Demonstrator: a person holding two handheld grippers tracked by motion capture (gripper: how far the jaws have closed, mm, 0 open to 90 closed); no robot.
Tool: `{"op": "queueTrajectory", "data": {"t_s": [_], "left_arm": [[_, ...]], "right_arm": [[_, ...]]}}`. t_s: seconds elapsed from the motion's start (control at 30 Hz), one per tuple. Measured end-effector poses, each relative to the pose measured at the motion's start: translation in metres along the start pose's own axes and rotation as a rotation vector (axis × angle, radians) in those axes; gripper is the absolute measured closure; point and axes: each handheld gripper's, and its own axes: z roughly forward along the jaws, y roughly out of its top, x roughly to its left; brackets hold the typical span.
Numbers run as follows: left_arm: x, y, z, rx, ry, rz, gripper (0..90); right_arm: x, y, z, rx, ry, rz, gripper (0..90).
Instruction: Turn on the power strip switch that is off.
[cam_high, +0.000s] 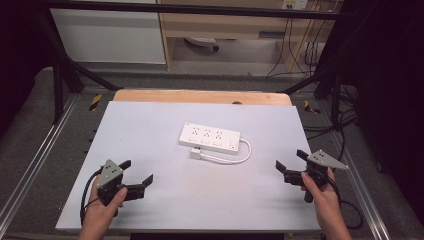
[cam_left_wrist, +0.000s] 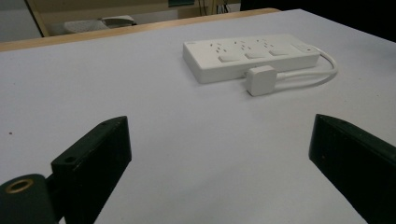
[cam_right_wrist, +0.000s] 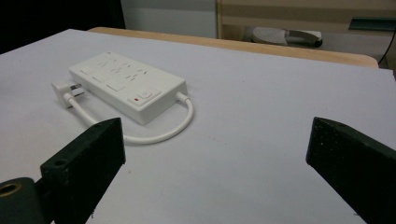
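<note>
White power strip (cam_high: 209, 138) mid-table, plug (cam_high: 195, 154) curled back beside it. Left gripper (cam_high: 136, 175) and right gripper (cam_high: 290, 165) both spread wide, gripping nothing, well apart from it.

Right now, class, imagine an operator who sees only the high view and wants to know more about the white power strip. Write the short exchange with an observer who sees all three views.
Operator: On the high view the power strip looks small. Is there any mark by its switch?
Observer: Yes. The right gripper view shows a small red mark beside the switch, at the end where the cable leaves.
Operator: And the plug?
Observer: It lies on the table beside the strip, unplugged. Its metal prongs show in the right gripper view.
</note>
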Motion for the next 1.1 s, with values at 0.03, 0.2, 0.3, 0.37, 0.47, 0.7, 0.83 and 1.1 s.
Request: {"op": "queueTrajectory", "data": {"t_s": [0.03,0.2,0.3,0.37,0.47,0.7,0.83,1.1], "left_arm": [[0.0,0.0,0.0,0.0,0.001,0.0,5.9],[0.0,0.0,0.0,0.0,0.001,0.004,5.9],[0.0,0.0,-0.001,-0.002,0.001,0.003,5.9],[0.0,0.0,-0.001,-0.002,0.001,0.002,5.9],[0.0,0.0,-0.001,-0.003,0.001,0.002,5.9],[0.0,0.001,-0.001,-0.004,-0.001,0.002,5.9],[-0.001,0.001,-0.001,-0.003,-0.002,0.003,5.8],[-0.001,0.001,-0.001,-0.001,-0.006,0.009,5.9]], "right_arm": [[0.0,-0.001,0.0,0.002,0.0,0.004,5.0],[0.002,-0.006,0.002,0.006,0.02,0.02,5.5],[0.004,-0.01,0.005,0.02,0.032,0.013,5.7],[0.006,-0.012,0.007,0.03,0.042,0.009,5.7],[0.01,-0.014,0.01,0.041,0.057,-0.005,5.7],[0.018,-0.019,0.018,0.069,0.092,-0.025,5.7],[0.023,-0.02,0.022,0.082,0.109,-0.035,5.7],[0.036,-0.022,0.033,0.106,0.15,-0.072,5.7]]}}
